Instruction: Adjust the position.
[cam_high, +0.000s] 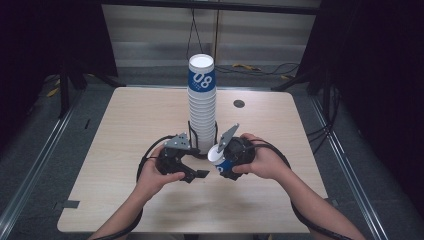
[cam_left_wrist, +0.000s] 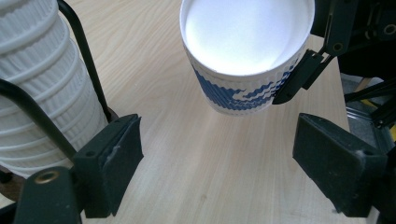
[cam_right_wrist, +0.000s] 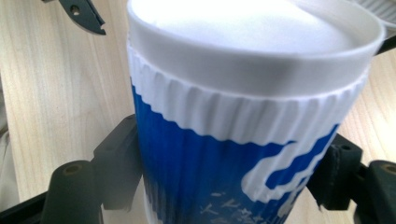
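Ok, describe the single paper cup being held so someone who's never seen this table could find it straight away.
On the light wooden table, find the tall stack of ribbed white paper cups in its black wire holder. Just right of its base, the right gripper clamps one blue-and-white ribbed paper cup. Unlike the stacked cups, it is alone and tilted, mouth towards the left gripper.

Held cup (cam_right_wrist: 243, 126): white rim band and white interior, ribbed wall with a wavy blue-and-white pattern (small white lettering on the blue). Cup stack (cam_high: 202, 107): white ribbed walls, top cup banded blue with white numerals. Stack holder (cam_left_wrist: 28, 105): black wire. Table (cam_high: 125, 130): pale wood grain. Both grippers' jaws: black.
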